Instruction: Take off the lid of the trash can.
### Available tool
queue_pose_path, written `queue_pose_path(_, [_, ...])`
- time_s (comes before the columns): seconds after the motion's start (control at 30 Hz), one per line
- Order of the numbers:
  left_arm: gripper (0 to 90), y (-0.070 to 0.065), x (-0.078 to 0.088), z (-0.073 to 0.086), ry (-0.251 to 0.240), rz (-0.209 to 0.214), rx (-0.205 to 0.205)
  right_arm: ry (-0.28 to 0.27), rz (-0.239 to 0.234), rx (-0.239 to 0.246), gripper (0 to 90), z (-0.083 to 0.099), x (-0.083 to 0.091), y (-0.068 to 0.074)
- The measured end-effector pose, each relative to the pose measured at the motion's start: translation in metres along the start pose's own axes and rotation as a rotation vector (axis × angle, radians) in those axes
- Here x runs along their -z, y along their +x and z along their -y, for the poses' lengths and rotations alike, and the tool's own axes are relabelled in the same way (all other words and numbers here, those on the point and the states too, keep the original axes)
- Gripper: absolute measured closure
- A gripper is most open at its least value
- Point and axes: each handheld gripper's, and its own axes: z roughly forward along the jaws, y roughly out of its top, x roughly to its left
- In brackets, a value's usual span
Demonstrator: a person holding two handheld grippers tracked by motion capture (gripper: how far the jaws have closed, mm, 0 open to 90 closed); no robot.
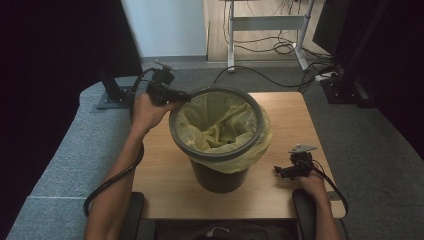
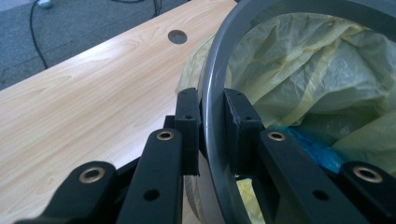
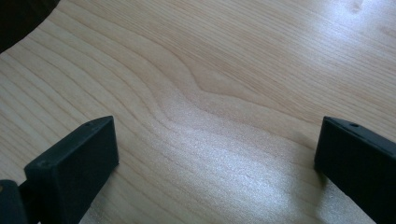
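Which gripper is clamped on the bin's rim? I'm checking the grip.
The left gripper: its fingers pinch the grey rim ring of the bin. The right gripper rests open over the bare table.

the dark bin (image 1: 218,175) stands up straight in the middle of the wooden table. a grey ring (image 1: 176,131) sits round its top. a yellow bag (image 1: 220,125) lines it, crinkled, spilling over the edge.

We can't make out the crumpled blue thing (image 2: 314,148) just past the left gripper (image 2: 212,135), half buried under the yellow plastic bin liner (image 2: 327,70). The grey round bin rim (image 2: 215,93) runs off-frame beyond both jaws.
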Motion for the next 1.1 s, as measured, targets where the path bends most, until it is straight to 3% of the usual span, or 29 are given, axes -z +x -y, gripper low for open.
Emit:
queue_pose_path(0.3, [76.8, 0.015, 0.013, 0.013, -0.011, 0.015, 0.041, 0.0, 0.0, 0.0, 0.0, 0.0, 0.0, 0.0])
queue_pose_path(1.1, [76.9, 0.044, 0.041, 0.038, -0.04, -0.008, 0.123, 0.0, 0.0, 0.0, 0.0, 0.0, 0.0, 0.0])
